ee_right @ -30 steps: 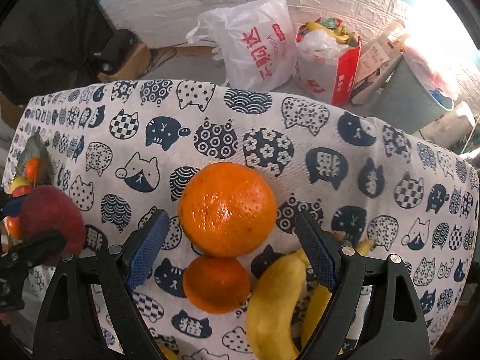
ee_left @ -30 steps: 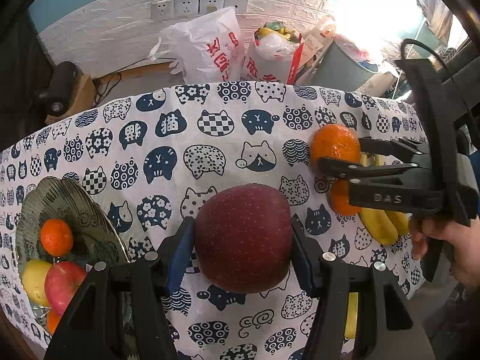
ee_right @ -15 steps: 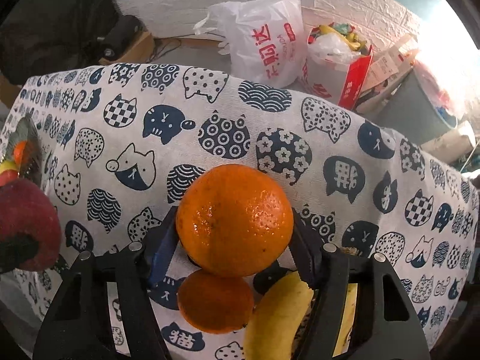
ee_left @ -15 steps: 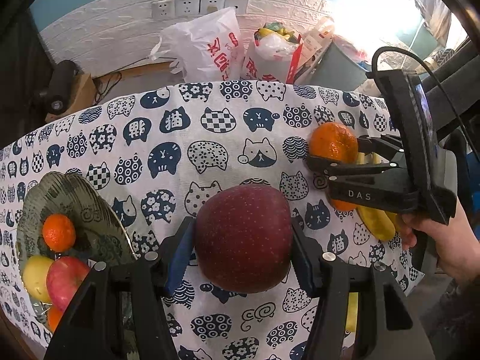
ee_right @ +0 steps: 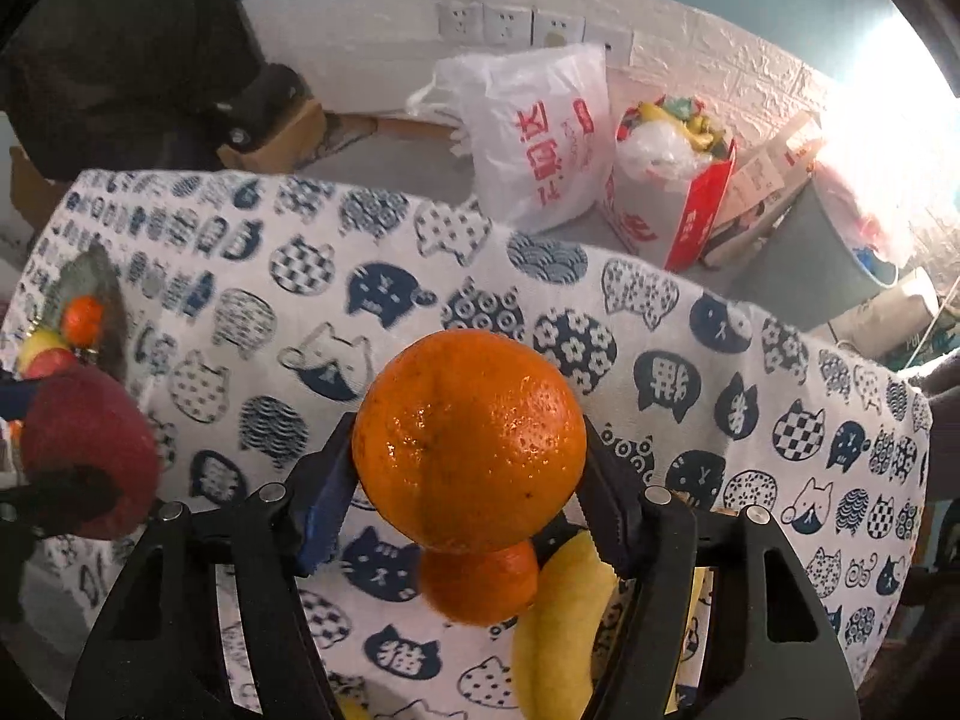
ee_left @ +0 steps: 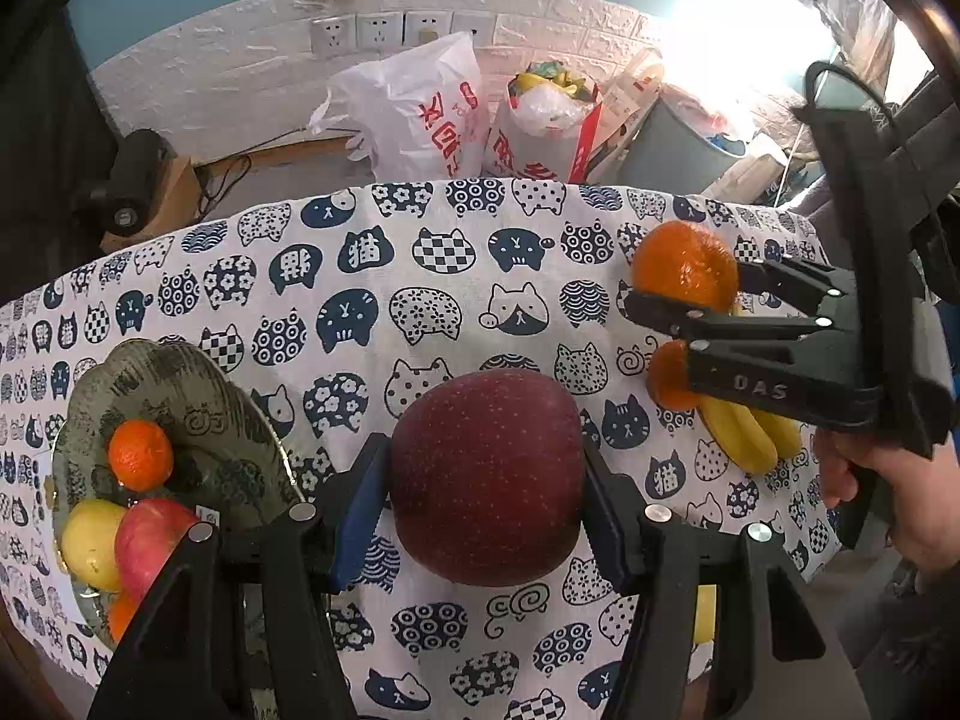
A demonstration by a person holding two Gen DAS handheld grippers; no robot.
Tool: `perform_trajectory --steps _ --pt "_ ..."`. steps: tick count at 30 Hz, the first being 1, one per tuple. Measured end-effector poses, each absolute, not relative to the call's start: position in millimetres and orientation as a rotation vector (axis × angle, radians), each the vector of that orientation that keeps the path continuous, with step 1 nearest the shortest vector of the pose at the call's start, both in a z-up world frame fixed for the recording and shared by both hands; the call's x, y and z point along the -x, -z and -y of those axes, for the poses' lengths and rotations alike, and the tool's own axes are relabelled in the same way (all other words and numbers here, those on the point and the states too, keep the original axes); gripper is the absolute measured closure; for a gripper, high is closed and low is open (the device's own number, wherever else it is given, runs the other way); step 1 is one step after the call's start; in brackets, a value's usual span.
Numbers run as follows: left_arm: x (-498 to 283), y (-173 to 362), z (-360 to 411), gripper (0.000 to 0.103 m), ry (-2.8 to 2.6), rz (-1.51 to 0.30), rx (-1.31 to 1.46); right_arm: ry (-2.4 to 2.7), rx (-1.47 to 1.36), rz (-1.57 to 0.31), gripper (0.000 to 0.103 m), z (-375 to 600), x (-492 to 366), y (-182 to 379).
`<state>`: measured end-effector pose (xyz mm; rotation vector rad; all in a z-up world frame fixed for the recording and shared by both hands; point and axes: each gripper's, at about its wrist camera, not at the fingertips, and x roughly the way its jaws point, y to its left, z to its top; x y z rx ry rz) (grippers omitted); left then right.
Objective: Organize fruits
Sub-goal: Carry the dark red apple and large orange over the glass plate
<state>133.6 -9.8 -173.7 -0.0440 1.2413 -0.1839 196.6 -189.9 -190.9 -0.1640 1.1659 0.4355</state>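
Left tongs clamped on dark red round apple; right tongs, just closed, pinching glossy orange. Risk: smooth rind slipping, dropping onto worktop fruit beneath.

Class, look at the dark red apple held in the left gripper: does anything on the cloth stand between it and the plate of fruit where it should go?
Nothing visible does. The dark red apple sits clamped in the left gripper; only bare patterned cloth lies between it and the plate at its left.
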Motion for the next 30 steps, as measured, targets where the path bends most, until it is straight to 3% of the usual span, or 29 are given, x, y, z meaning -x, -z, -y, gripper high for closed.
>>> perform_trajectory --steps 30 --pt "-69.9 131.5 -84.1 0.042 0.054 -1.135 0.128 -0.628 0.181 -1.011 0.036 118.2 -135.6 96.0"
